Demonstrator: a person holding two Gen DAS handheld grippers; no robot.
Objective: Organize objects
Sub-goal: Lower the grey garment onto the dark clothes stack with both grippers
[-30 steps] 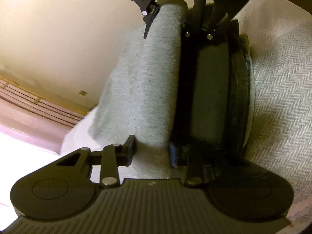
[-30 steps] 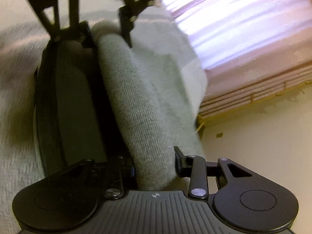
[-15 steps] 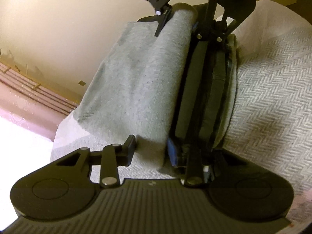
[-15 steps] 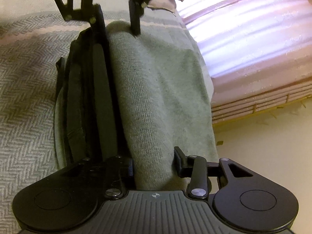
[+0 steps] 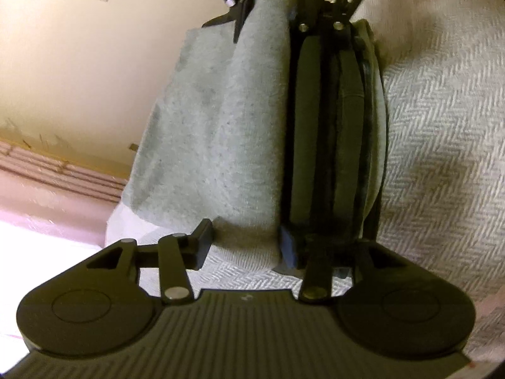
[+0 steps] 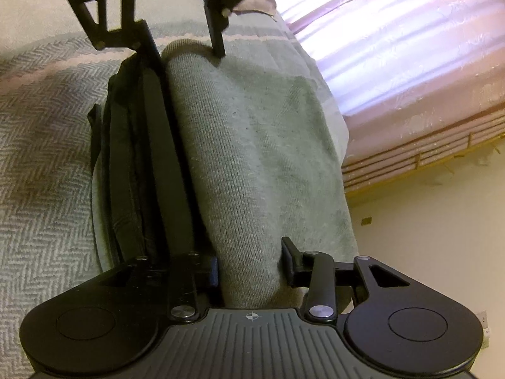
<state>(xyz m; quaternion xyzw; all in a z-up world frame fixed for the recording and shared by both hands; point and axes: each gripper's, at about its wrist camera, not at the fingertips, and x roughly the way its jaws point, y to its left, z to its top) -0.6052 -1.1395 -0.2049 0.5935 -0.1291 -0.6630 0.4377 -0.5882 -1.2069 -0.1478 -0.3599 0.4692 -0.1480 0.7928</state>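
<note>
Flanking our grey folded garment [image 5: 221, 132] on the herringbone bedspread [image 5: 442, 145], dark folded clothing [image 6: 139, 170] lies beside it; left gripper [image 5: 243, 243] and right gripper [image 6: 249, 265] each clamp the garment's opposite ends.

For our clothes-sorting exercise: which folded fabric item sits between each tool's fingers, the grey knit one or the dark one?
The grey knit garment; the dark folded item lies beside it, outside the fingers.

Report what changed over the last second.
The folded grey knit garment, gripped at opposite ends by the left gripper and right gripper, tilted, exposing more of the herringbone blanket beside the dark folded stack. Both grips stayed closed on it.
</note>
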